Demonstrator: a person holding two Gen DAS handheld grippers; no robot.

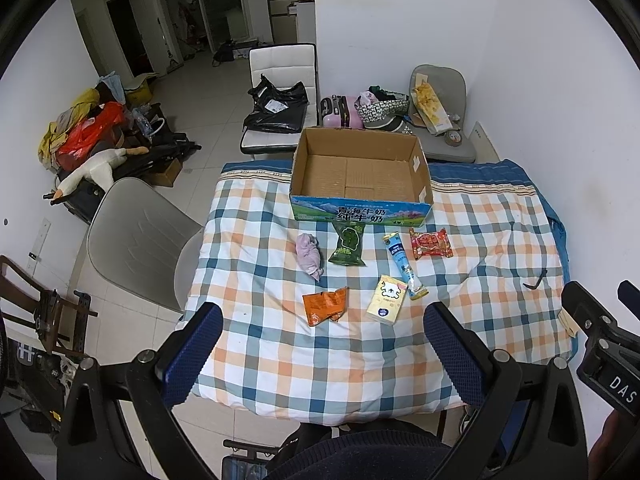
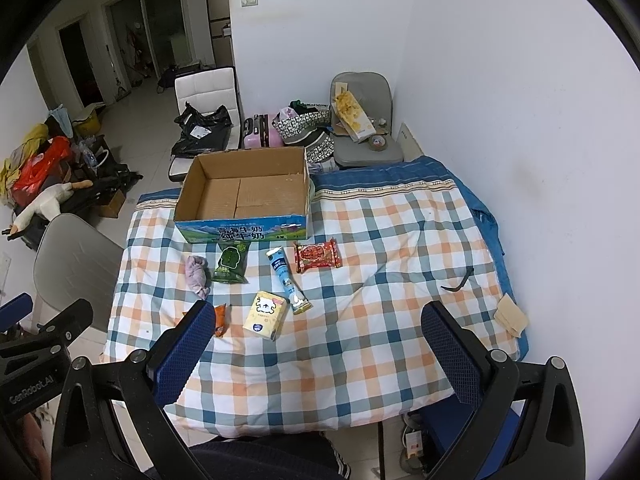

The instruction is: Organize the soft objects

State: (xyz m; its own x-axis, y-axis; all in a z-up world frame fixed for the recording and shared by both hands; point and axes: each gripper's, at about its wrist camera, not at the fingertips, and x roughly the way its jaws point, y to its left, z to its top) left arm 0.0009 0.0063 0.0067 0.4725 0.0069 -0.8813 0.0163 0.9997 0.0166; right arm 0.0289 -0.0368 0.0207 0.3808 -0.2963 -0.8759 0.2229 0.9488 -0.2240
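On the table [image 1: 500, 216], spread with a checked quilt, an empty cardboard box [image 1: 360, 172] stands at the far edge; it is judged stiff and light. Just before it six small things lie apart. The yellow tissue pack [image 1: 387, 301] should yield under pressure and is best taken across its narrow sides. The red snack packet [image 1: 431, 243], green snack packet [image 1: 348, 245] and orange packet [image 1: 325, 305] look light, crinkly and slippery; their sealed ends are advised. The blue tube [image 1: 405, 266] is best pinched mid-length. The rolled lilac cloth [image 1: 309, 255] is limp. The left hand-held gripper [image 1: 320, 356] and right hand-held gripper [image 2: 320, 352] hover with jaws spread wide, holding nothing.
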